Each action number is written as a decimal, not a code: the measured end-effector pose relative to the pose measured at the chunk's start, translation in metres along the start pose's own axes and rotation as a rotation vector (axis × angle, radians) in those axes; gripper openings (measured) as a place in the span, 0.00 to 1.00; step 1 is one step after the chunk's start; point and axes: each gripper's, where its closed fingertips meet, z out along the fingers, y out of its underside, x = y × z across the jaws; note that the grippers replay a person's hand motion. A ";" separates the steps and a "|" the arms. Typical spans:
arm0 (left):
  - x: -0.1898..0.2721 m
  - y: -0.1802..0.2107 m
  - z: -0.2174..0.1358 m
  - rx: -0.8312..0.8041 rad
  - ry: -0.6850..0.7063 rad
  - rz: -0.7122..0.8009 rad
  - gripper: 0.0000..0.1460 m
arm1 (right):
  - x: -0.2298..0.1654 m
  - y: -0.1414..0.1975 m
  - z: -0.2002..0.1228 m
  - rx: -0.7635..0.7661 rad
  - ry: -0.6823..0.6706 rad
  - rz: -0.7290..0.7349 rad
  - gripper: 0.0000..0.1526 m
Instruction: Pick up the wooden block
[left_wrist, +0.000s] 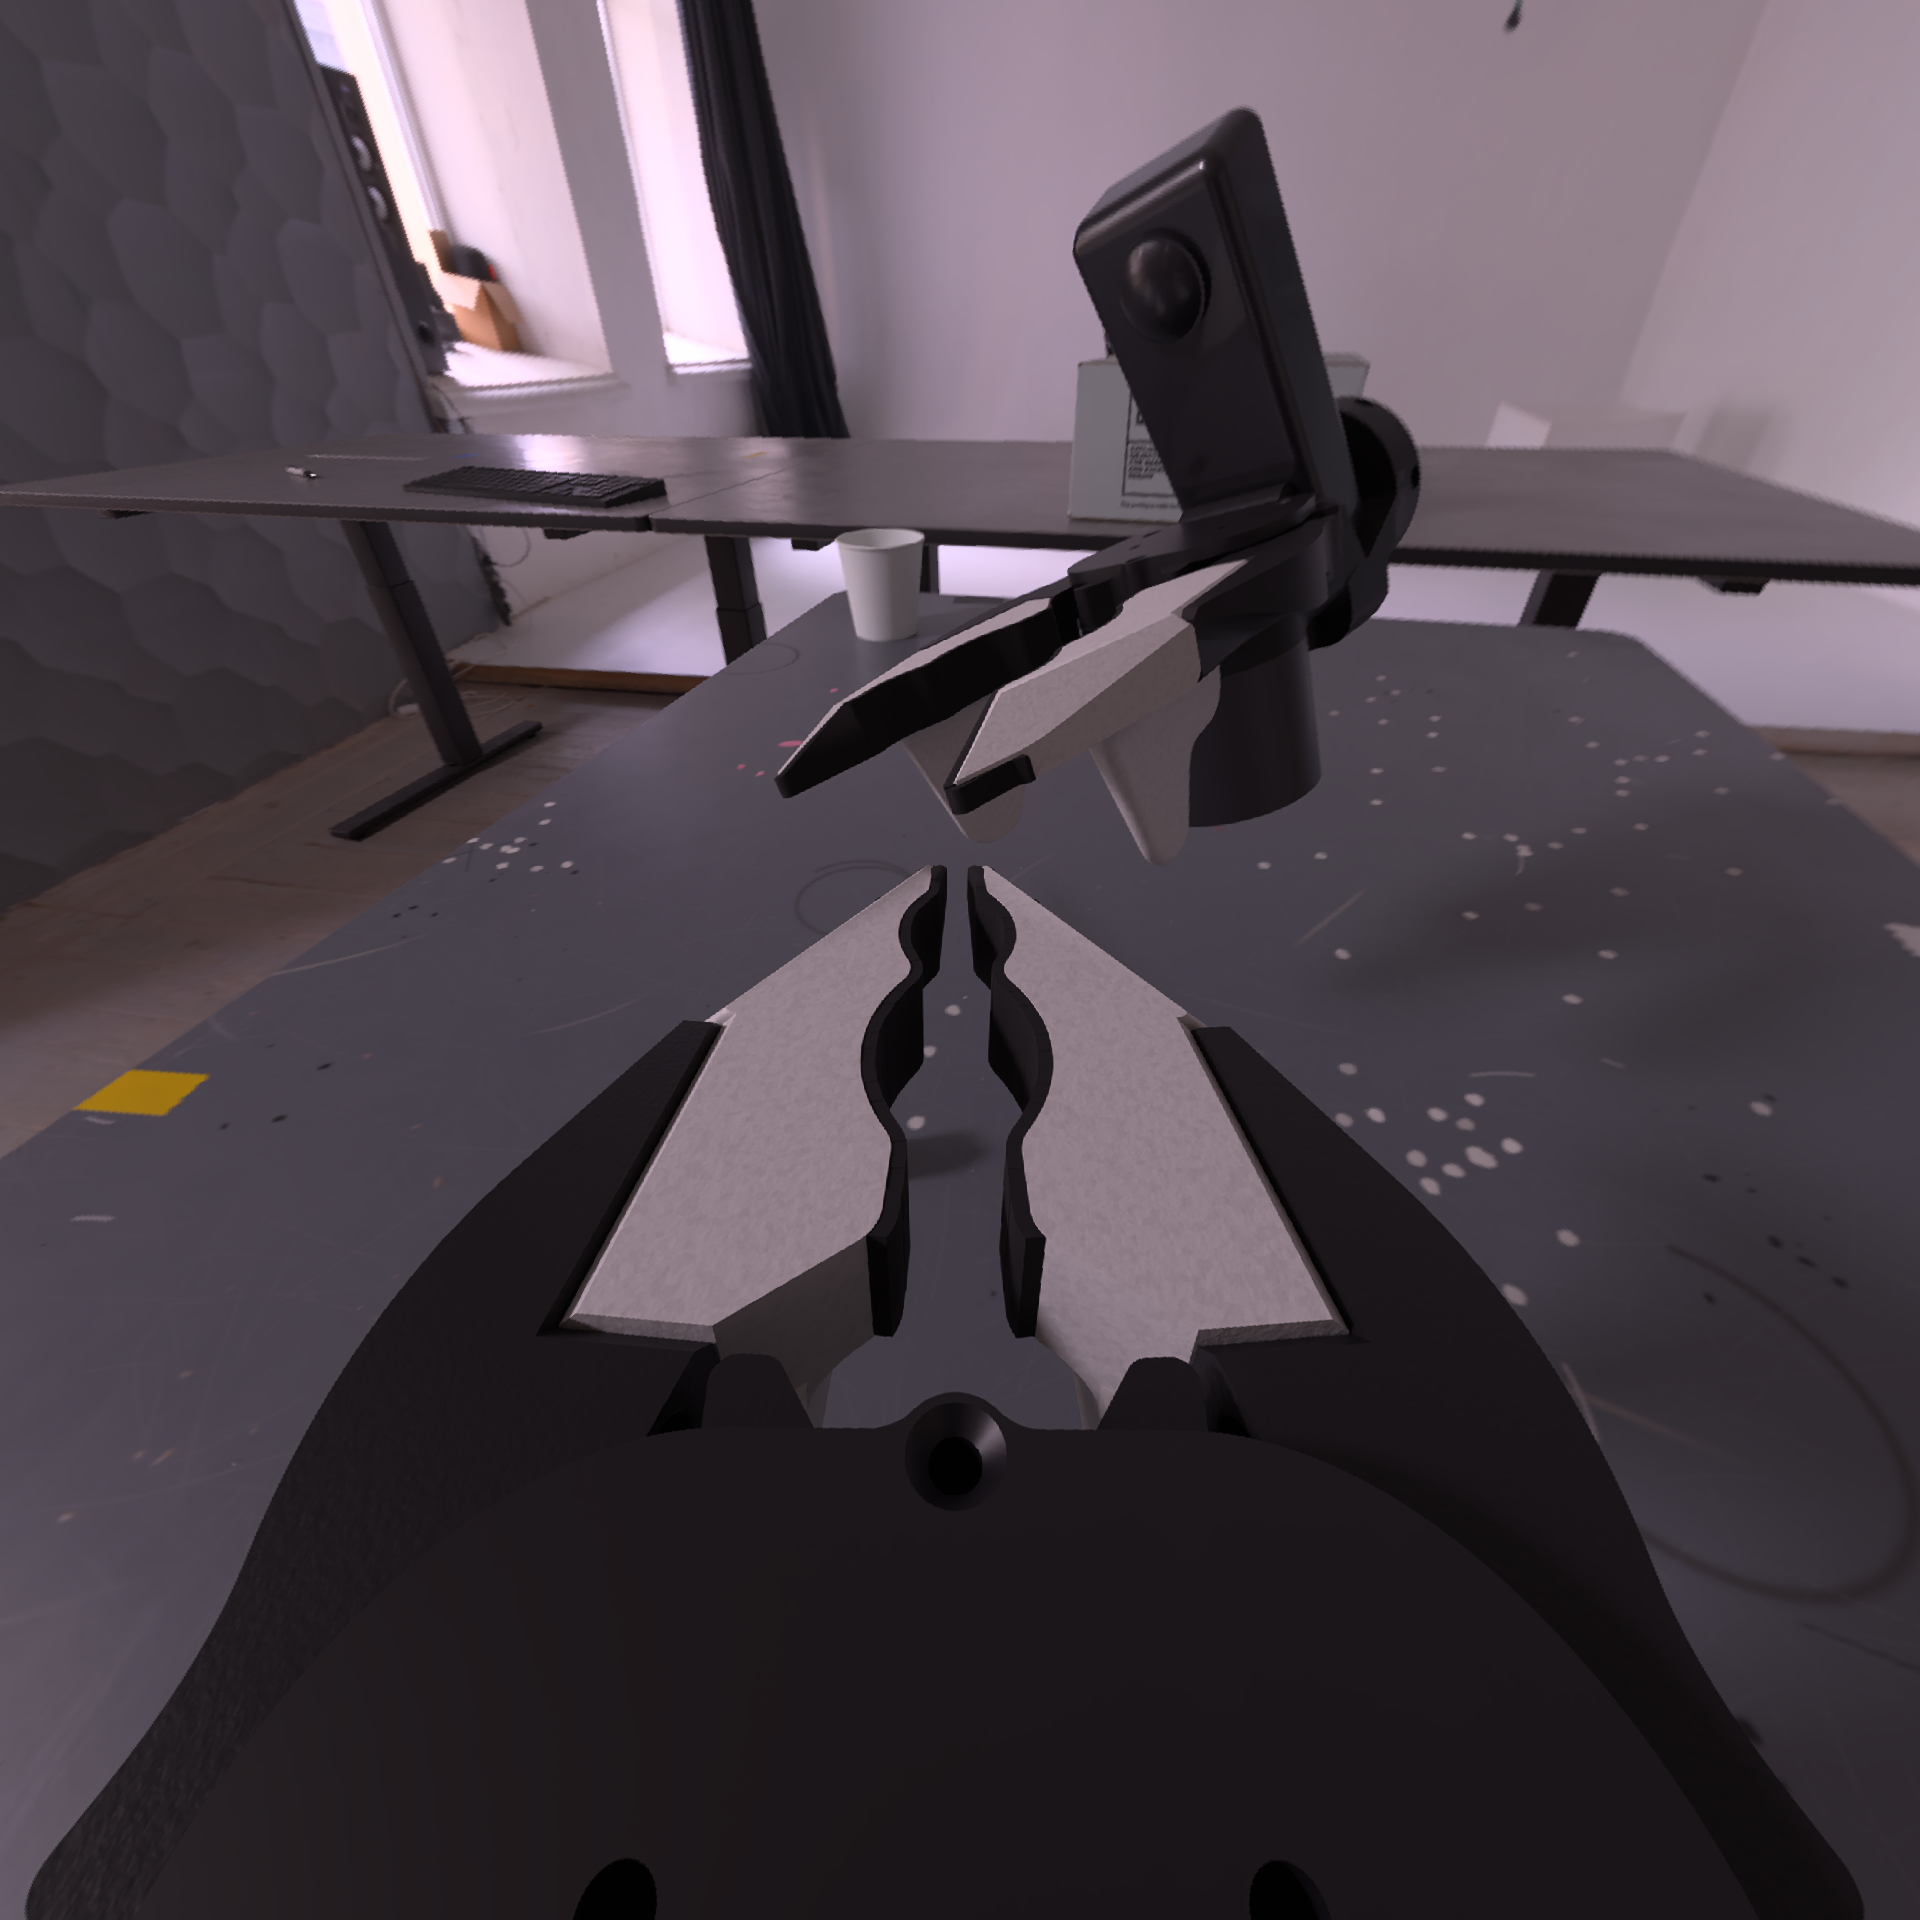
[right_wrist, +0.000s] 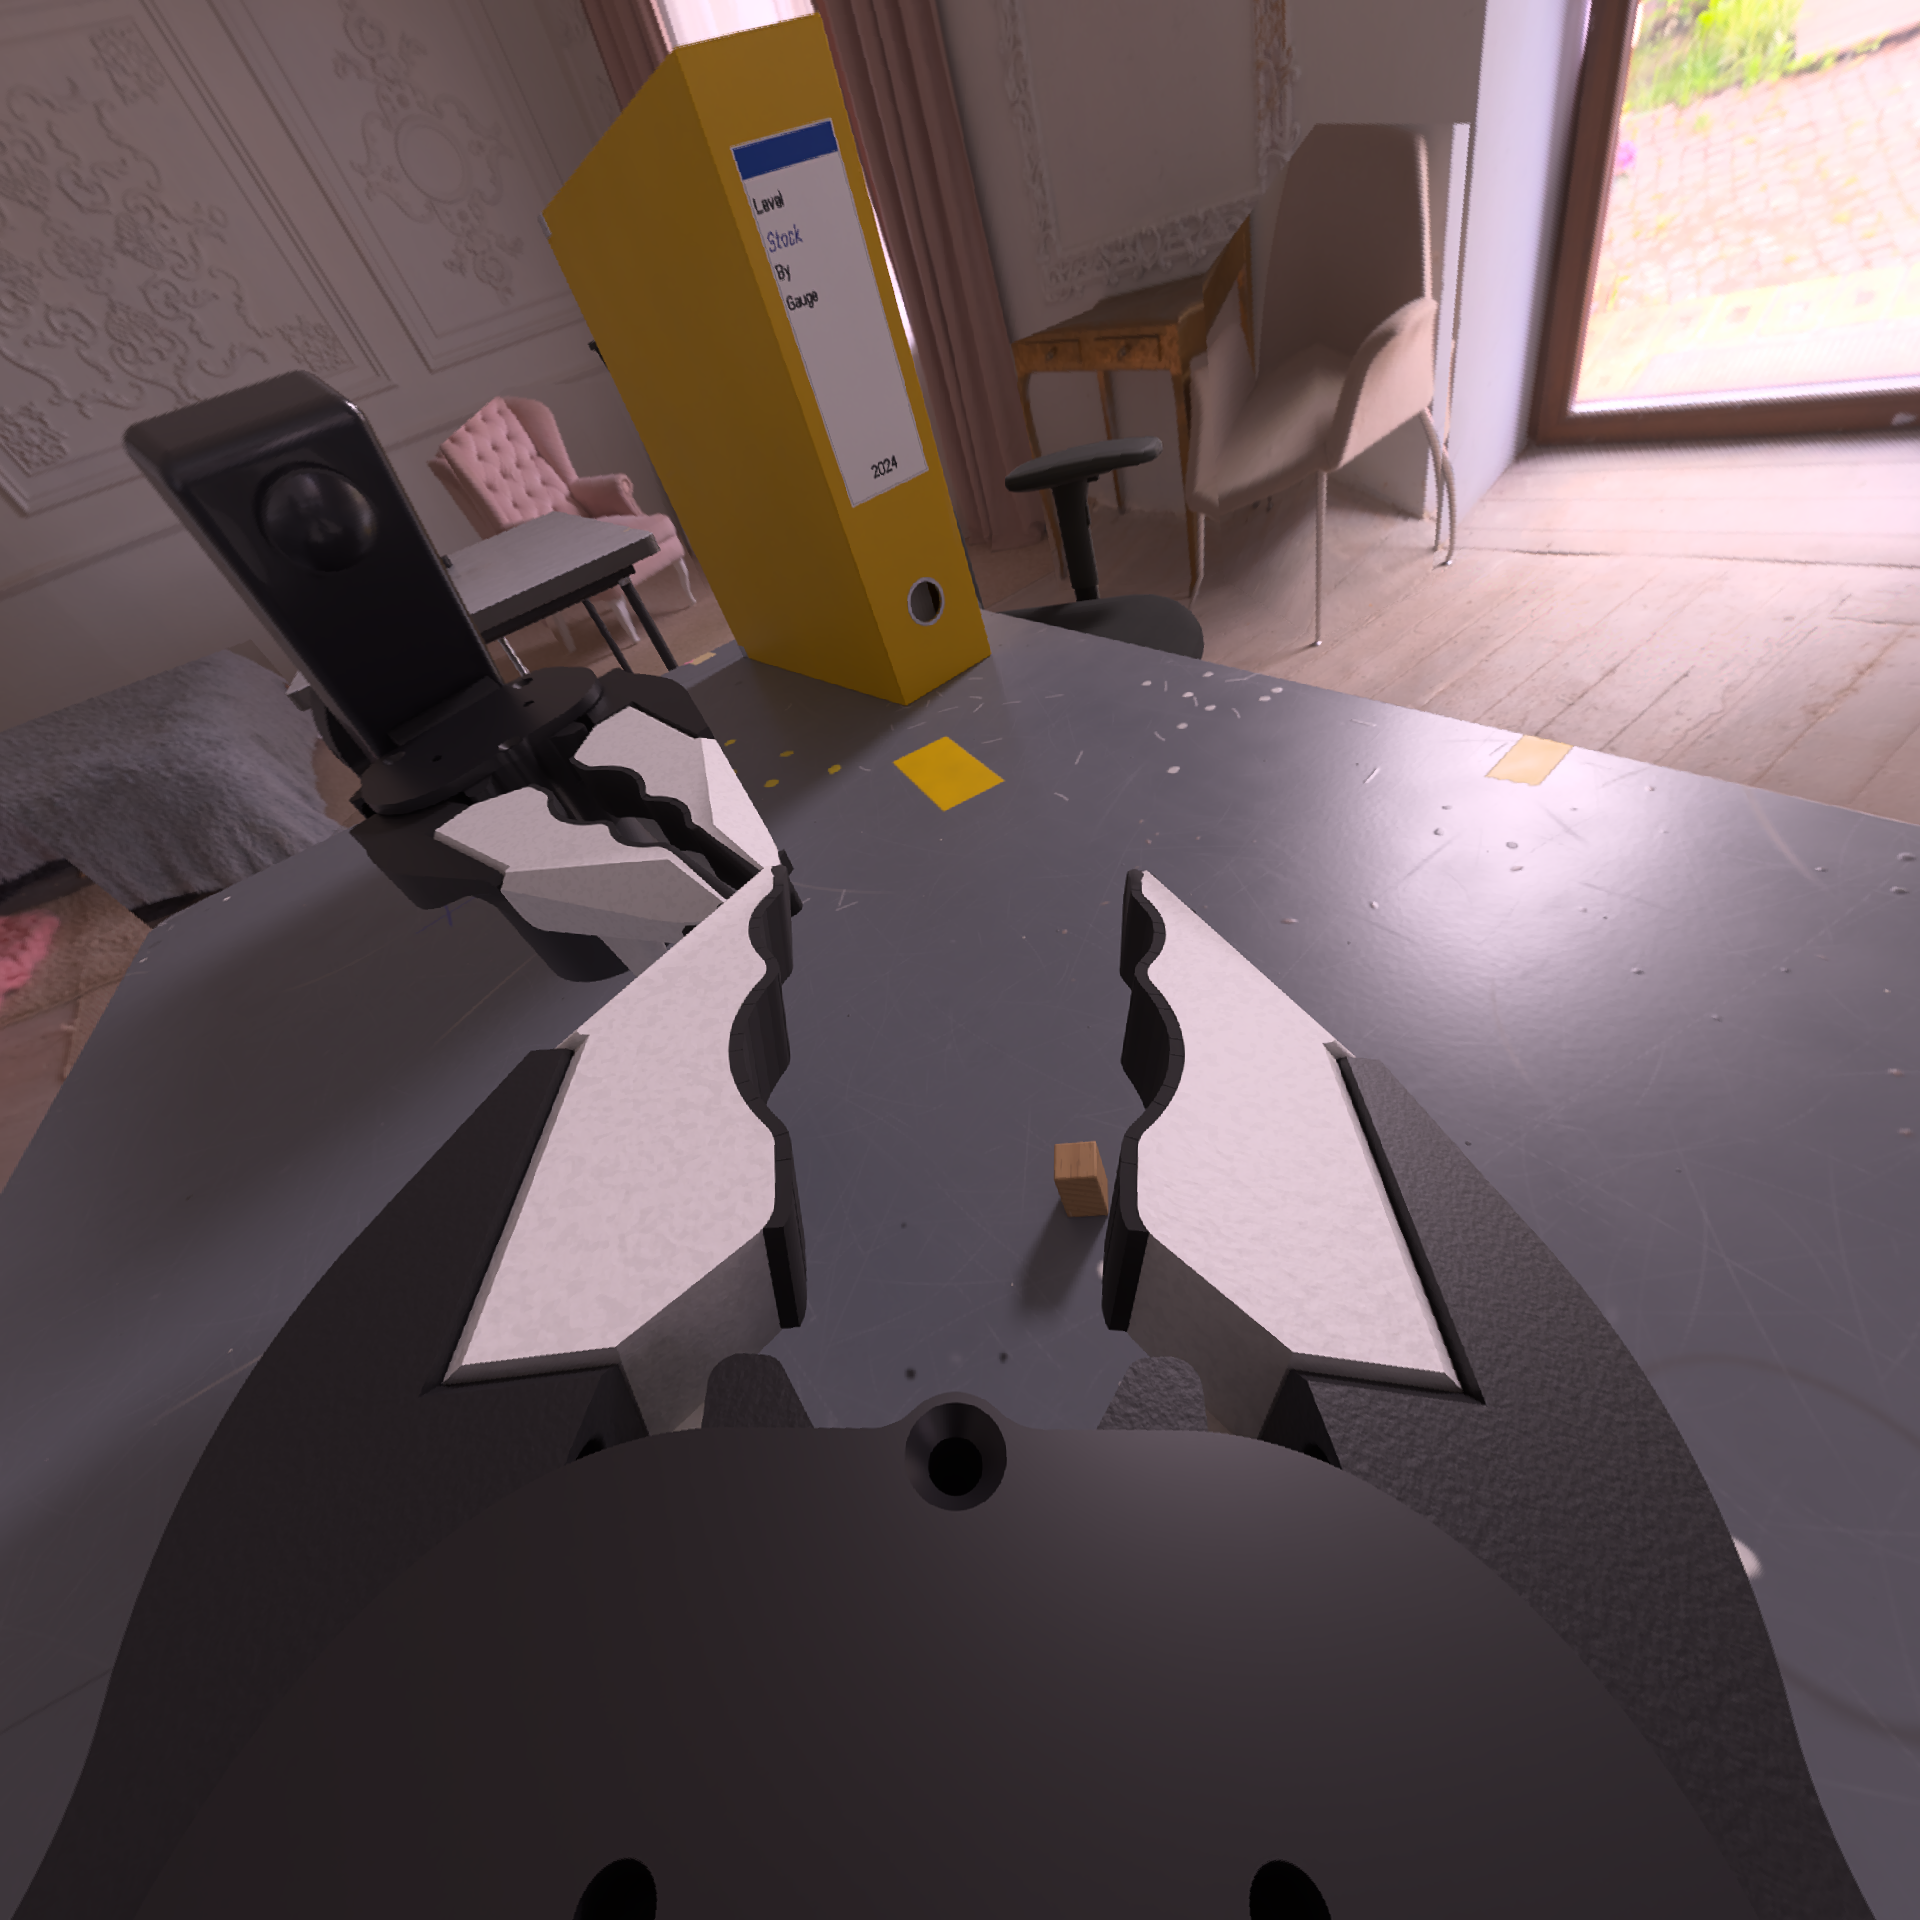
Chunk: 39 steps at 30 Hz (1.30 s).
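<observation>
The wooden block (right_wrist: 1081, 1177), small and light brown, stands on the grey table (right_wrist: 1507, 987). In the right wrist view it lies between my fingers, close to the inner side of the right finger (right_wrist: 1247, 1122) and below it. My right gripper (right_wrist: 954, 883) is open and empty above the table; it also shows in the left wrist view (left_wrist: 878, 790), tilted down. My left gripper (left_wrist: 958, 875) is shut and empty. In the right wrist view the left gripper (right_wrist: 732, 852) sits just left of my left fingertip. The block does not show in the left wrist view.
A tall yellow binder (right_wrist: 790, 416) stands at the table's far edge, with a yellow tape patch (right_wrist: 948, 771) in front of it. A white paper cup (left_wrist: 881, 584) stands at the far end in the left wrist view. Another yellow patch (left_wrist: 145, 1093) lies at the left.
</observation>
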 end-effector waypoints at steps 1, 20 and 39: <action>-0.001 0.001 0.000 -0.012 -0.010 0.013 0.03 | 0.000 0.001 0.000 -0.004 0.002 0.003 0.42; -0.004 0.002 0.002 0.002 0.008 -0.120 0.01 | 0.003 -0.001 0.001 0.015 0.020 -0.008 0.42; -0.005 0.013 0.004 -0.035 0.003 -0.175 0.02 | 0.009 0.006 0.003 -0.019 0.068 -0.005 0.40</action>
